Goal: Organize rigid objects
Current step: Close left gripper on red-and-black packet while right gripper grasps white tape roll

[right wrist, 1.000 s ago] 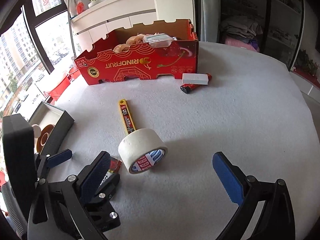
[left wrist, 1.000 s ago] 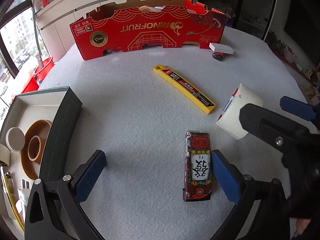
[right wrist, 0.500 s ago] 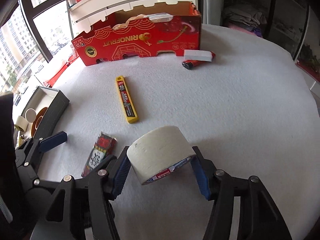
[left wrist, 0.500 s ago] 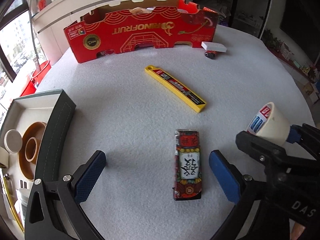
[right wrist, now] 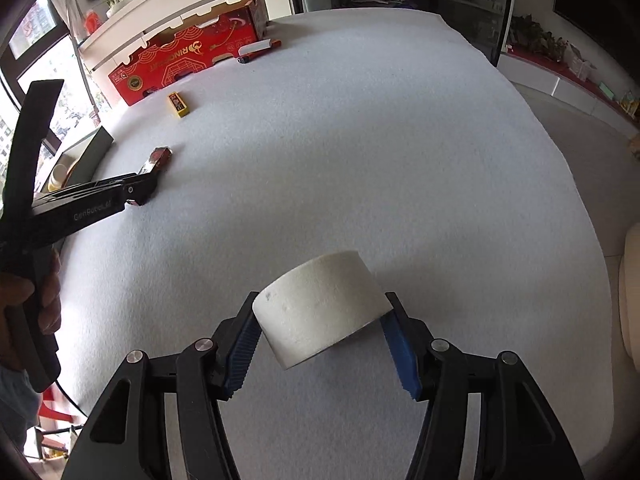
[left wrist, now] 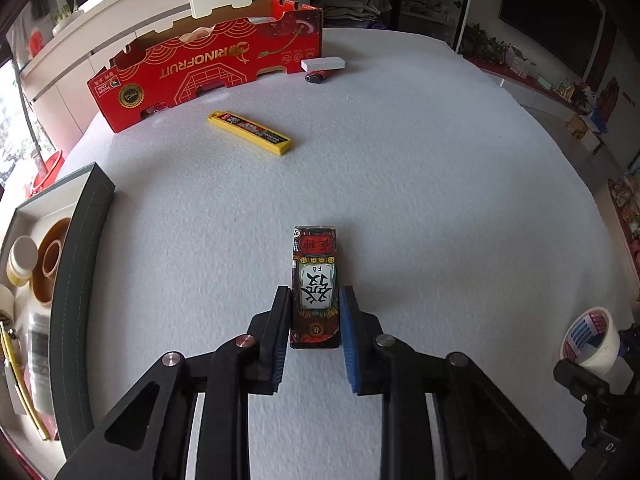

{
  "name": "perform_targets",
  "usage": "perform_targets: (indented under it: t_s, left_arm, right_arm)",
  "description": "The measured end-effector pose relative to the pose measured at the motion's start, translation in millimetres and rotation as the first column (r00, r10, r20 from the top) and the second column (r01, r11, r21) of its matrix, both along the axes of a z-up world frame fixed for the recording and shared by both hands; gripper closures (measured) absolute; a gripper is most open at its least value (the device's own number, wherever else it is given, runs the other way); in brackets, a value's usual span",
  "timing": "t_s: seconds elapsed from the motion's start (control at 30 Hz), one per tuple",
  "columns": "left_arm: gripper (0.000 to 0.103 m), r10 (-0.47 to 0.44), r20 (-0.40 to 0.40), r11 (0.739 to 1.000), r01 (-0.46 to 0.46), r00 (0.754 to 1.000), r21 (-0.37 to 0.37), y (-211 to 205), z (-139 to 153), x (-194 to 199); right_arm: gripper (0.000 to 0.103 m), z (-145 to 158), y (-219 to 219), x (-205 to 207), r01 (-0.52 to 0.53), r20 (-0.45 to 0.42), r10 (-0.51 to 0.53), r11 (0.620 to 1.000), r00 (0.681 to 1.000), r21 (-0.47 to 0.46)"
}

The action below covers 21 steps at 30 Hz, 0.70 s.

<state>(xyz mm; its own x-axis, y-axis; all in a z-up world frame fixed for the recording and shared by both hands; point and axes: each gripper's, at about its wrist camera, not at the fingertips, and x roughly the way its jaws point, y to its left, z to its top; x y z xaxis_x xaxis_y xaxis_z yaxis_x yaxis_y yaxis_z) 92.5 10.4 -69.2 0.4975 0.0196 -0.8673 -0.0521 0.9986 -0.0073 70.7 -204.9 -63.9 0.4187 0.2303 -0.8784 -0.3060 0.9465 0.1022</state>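
A: Left side, quick. What have I got?

B: My left gripper (left wrist: 314,332) is over the small red printed box (left wrist: 315,280), long side pointing away from me. Jaws are closing, box is between them; both blue pads (left wrist: 349,332) sit right against its sides. It lies flat on the white felt table (left wrist: 440,184), near the middle.

A: Right?

B: My right gripper (right wrist: 320,344) is clenched on the white tape roll (right wrist: 320,304), pads on its two flat ends, roll tilted. From the left wrist view the same roll (left wrist: 592,338) shows at the far right edge, printed core facing the camera. Looks lifted off the felt, can't say for sure.

A: Rest of the table?

B: Yellow utility-blade case (left wrist: 250,133) lies loose beyond the red box, well apart from it. Behind that, the red RINOFRUIT carton (left wrist: 208,68) stands at the far edge, open top. Just beside its right end there's a white block (left wrist: 323,65) touching a red lighter (left wrist: 318,77). Grey storage box (left wrist: 80,264) is at the left edge, open, with a brown tape roll (left wrist: 50,264) and a white round lid (left wrist: 22,258) inside; other contents are too cut off to name.

A: Hands visible?

B: In the right wrist view a hand (right wrist: 28,304) grips the left tool's handle, far left.
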Motion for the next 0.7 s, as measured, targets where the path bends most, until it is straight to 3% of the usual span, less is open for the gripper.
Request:
perform_targets:
  t_s: [0.17, 0.3, 0.37, 0.4, 0.5, 0.7]
  left_arm:
    - [0.077, 0.011, 0.022, 1.0, -0.011, 1.0, -0.01, -11.0, 0.1, -76.3]
    - [0.075, 0.026, 0.055, 1.0, -0.026, 0.998, 0.003, -13.8, -0.5, -93.0]
    - [0.045, 0.033, 0.041, 0.999, -0.033, 0.999, 0.002, -11.7, -0.9, -89.0]
    - [0.019, 0.051, 0.029, 0.999, -0.051, 0.998, -0.011, -8.9, -3.1, -87.3]
    - [0.018, 0.074, 0.038, 0.997, -0.074, 0.997, -0.023, -4.9, -4.3, -83.8]
    - [0.018, 0.081, 0.047, 0.997, -0.081, 0.996, -0.006, -13.2, -4.2, -77.6]
  right_arm:
    - [0.042, -4.0, 6.1, -24.2, -0.005, 0.059, 0.007, 0.999, 0.998, -0.034]
    - [0.042, -7.3, 11.1, -33.1, 0.004, 0.123, 0.005, 0.998, 0.992, -0.07]
    - [0.042, -7.2, 8.4, -33.7, 0.015, 0.128, -0.008, 0.999, 0.992, -0.051]
    - [0.041, -7.3, 7.7, -34.2, 0.019, 0.131, -0.013, 0.999, 0.991, -0.041]
    - [0.03, -8.0, 8.8, -33.8, 0.009, 0.132, -0.008, 1.0, 0.991, -0.008]
    - [0.029, -8.4, 16.0, -32.7, 0.021, 0.142, -0.017, 0.999, 0.99, -0.029]
